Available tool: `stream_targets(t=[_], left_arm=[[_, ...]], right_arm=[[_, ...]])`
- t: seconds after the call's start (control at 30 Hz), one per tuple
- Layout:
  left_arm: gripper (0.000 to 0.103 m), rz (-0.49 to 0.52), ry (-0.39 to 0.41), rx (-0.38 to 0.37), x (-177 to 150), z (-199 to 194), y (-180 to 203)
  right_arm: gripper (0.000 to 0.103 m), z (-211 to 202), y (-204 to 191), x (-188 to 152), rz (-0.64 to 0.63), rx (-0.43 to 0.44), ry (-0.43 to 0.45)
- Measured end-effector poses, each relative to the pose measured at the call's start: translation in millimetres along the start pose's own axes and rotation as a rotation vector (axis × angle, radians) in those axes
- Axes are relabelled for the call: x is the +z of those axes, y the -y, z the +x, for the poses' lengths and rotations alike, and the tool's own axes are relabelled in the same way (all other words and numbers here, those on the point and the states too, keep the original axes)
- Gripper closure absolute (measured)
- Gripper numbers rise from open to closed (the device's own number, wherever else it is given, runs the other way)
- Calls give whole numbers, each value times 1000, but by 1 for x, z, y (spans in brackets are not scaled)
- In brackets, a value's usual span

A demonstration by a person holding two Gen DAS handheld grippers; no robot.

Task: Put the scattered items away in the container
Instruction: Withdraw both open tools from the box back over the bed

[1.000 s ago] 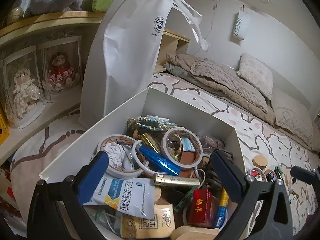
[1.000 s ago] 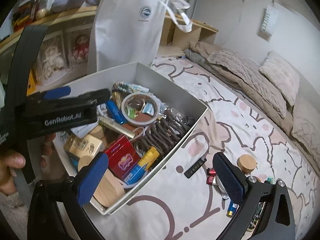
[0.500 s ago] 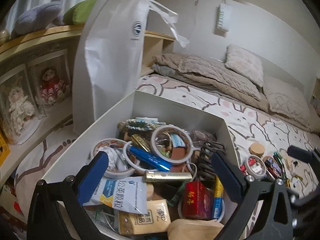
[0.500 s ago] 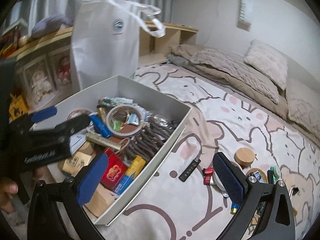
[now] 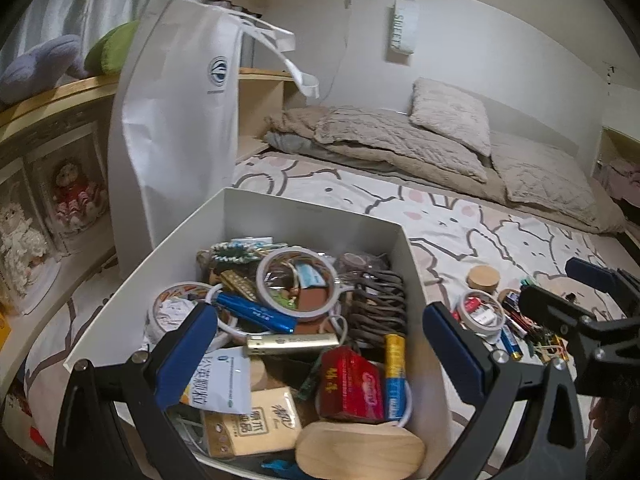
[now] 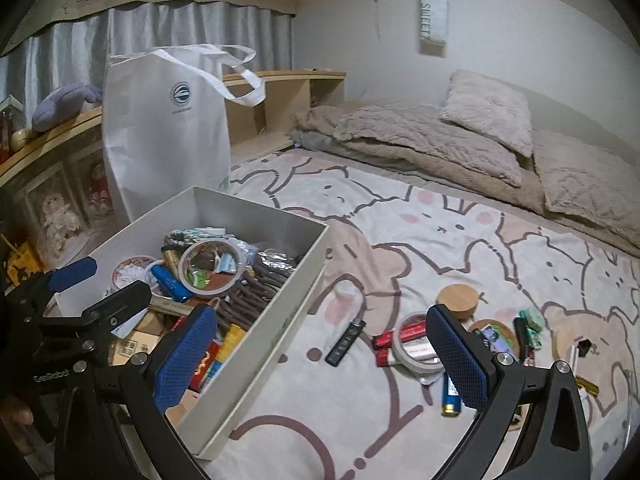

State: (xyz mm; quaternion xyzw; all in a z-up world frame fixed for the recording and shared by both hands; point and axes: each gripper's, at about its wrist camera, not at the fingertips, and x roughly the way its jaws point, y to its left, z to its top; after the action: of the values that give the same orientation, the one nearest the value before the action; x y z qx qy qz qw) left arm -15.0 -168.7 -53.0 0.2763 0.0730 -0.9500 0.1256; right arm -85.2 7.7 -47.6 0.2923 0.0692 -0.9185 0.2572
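Observation:
A white cardboard box [image 5: 304,216] [image 6: 280,322] sits on the bed, crammed with tape rolls, a blue tube, a red packet and a brown hair claw. My left gripper [image 5: 320,344] hovers open over its near end with nothing between the fingers. My right gripper [image 6: 322,350] stands open above the sheet to the right of the box, also holding nothing. Scattered on the sheet lie a black stick [image 6: 345,342], a tape roll [image 6: 416,354] [image 5: 480,314], a wooden lid [image 6: 458,300] [image 5: 483,278], a blue battery [image 6: 450,396] and small red items [image 6: 386,338].
A tall white tote bag [image 5: 180,128] [image 6: 164,128] stands behind the box. Wooden shelves with dolls [image 5: 76,196] line the left side. Beige pillows and a quilt [image 6: 460,132] fill the far end of the bed. A person's hand [image 6: 16,416] holds the left gripper.
Both views have swung to the right. The right gripper has moved away from the box toward the scattered pile, and the left gripper has shifted along over the box. Both stay open.

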Motion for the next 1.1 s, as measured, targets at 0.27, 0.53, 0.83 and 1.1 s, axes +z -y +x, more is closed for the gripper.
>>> stream_targets(t=[0.27,0.53,0.83,1.1], left_arm=[[0,33,5,-41,-1,-6,17],[0,63,5,-86,-6,-7,40],[0,117,-8,-152,-12,-5,74],[0,117,-15,-238,-18,-4,100]], right_arm=[[0,-17,22,-8,29,-48,16],[0,-36,47,-20,58,-98,33],[0,-55,74,-36,70,-143,48],[0,-71,102,-54,103,-177,51]])
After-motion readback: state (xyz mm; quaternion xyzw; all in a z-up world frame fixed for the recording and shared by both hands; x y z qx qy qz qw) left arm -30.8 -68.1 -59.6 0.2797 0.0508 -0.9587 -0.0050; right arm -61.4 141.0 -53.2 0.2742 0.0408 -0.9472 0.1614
